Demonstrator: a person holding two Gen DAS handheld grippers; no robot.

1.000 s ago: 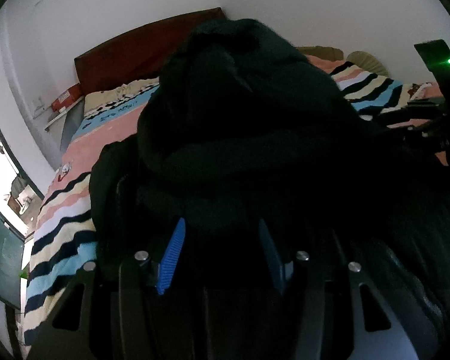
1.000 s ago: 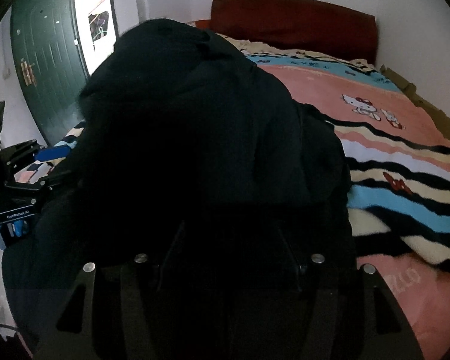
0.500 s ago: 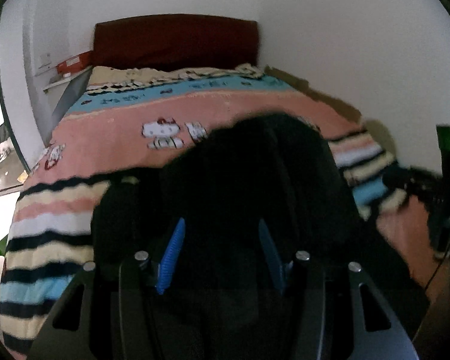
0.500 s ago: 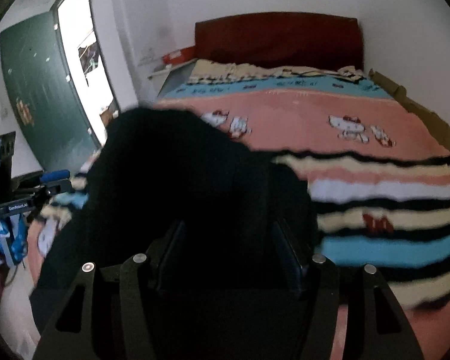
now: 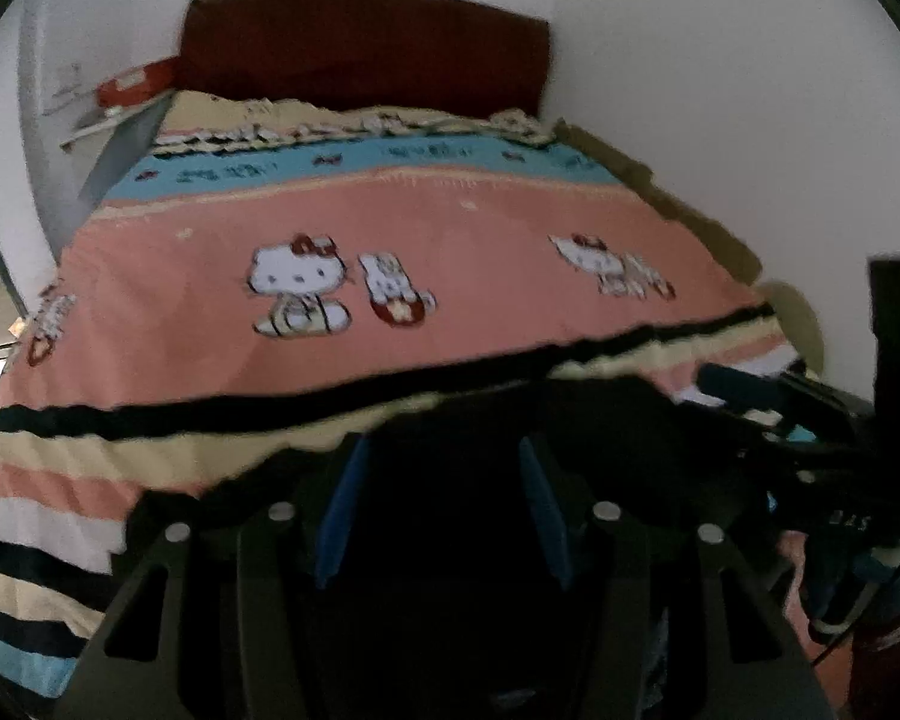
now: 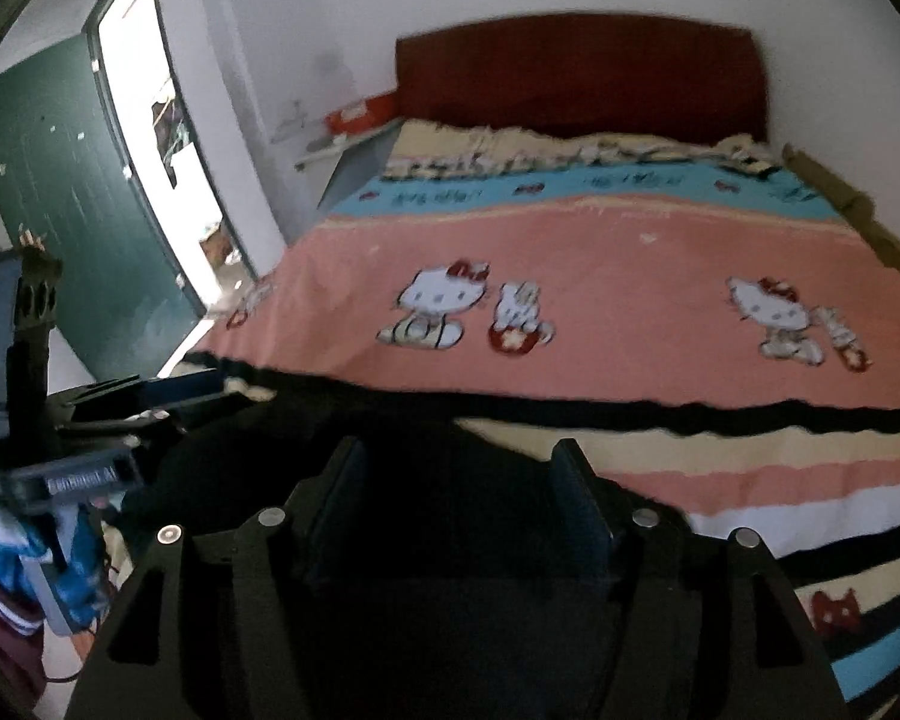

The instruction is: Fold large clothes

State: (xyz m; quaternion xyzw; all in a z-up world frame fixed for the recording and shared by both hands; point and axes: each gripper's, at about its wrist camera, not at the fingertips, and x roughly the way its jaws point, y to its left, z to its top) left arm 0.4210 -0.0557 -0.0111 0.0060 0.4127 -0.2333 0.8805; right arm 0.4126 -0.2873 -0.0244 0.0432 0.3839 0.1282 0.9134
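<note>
A black garment (image 5: pixel 618 438) is seen bunched on the near, striped end of the bed, directly under and between the fingers of both claws. In the left wrist view, the gap of the left gripper (image 5: pixel 443 444) is filled by the dark cloth, and its ribbed blue pads (image 5: pixel 342 498) are set half apart and appear clamped on a thick fold of it. In the right wrist view, the same soft, matte mass is found between the dark fingers of the right gripper (image 6: pixel 459 447) and spills out to the left; these jaws have just been opening a little with the cloth between them, and it cannot be told in the shadow whether the cloth is gripped. The garment's shape is lumpy and rounded, with no seams or edges made out. Beyond it, a fleecy blanket (image 5: pixel 450 240) is spread flat, banded in pink, blue, cream and black and printed with cartoon cats. A smooth dark-red headboard (image 5: pixel 360 48) is set against the white wall.
</note>
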